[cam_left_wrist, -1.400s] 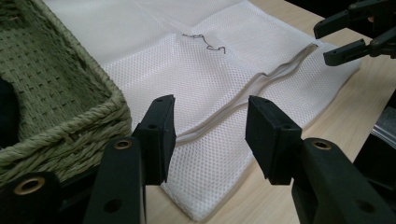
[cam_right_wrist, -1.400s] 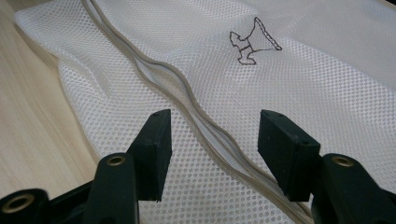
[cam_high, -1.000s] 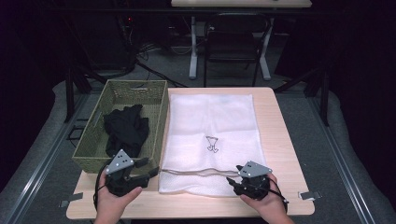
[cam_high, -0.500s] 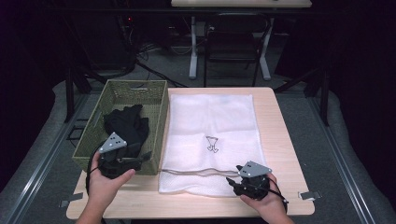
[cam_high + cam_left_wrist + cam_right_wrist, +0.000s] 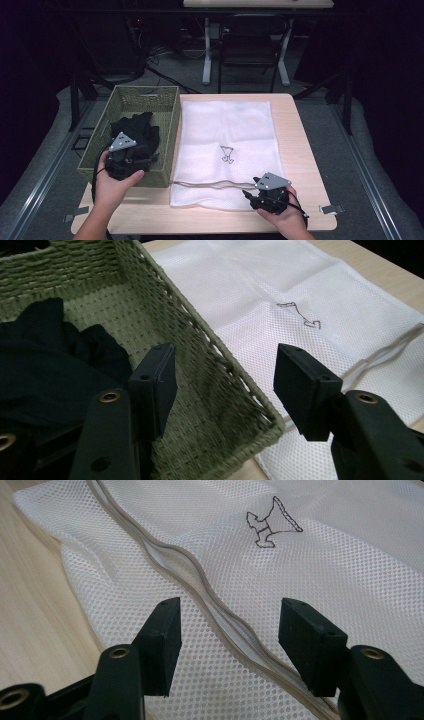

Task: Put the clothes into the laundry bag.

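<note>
Black garment in wicker basket, partly behind left claw

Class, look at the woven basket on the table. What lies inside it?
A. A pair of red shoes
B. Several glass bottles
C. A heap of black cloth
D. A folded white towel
C: the woven basket holds a heap of black cloth, also seen dark against the basket's weave in the left gripper view, while the white mesh bag lies flat on the table beside it.
</note>
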Demonstrator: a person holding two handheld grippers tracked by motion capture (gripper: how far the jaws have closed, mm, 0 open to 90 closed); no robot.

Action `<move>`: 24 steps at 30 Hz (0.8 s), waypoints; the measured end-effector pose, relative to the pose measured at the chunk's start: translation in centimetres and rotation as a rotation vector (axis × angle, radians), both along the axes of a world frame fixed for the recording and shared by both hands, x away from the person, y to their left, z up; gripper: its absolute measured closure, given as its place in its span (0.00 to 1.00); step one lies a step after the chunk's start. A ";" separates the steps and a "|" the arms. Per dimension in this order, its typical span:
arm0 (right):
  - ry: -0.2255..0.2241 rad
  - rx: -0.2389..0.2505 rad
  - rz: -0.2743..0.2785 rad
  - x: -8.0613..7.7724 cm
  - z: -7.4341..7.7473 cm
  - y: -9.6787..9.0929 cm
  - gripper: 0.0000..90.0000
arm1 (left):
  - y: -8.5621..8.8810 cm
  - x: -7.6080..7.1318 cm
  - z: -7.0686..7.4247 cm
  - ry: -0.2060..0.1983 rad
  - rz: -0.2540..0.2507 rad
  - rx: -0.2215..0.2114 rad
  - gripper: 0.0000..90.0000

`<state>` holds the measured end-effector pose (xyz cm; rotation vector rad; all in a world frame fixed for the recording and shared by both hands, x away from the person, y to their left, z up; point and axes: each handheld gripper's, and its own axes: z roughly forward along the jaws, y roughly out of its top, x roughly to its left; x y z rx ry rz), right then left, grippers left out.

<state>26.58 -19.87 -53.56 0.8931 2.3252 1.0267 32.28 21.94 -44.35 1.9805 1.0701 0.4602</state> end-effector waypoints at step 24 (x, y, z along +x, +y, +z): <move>0.003 -0.001 0.000 0.1 -0.1 -0.1 0.47 | 2.3 5.5 1.6 0.054 0.132 0.068 0.50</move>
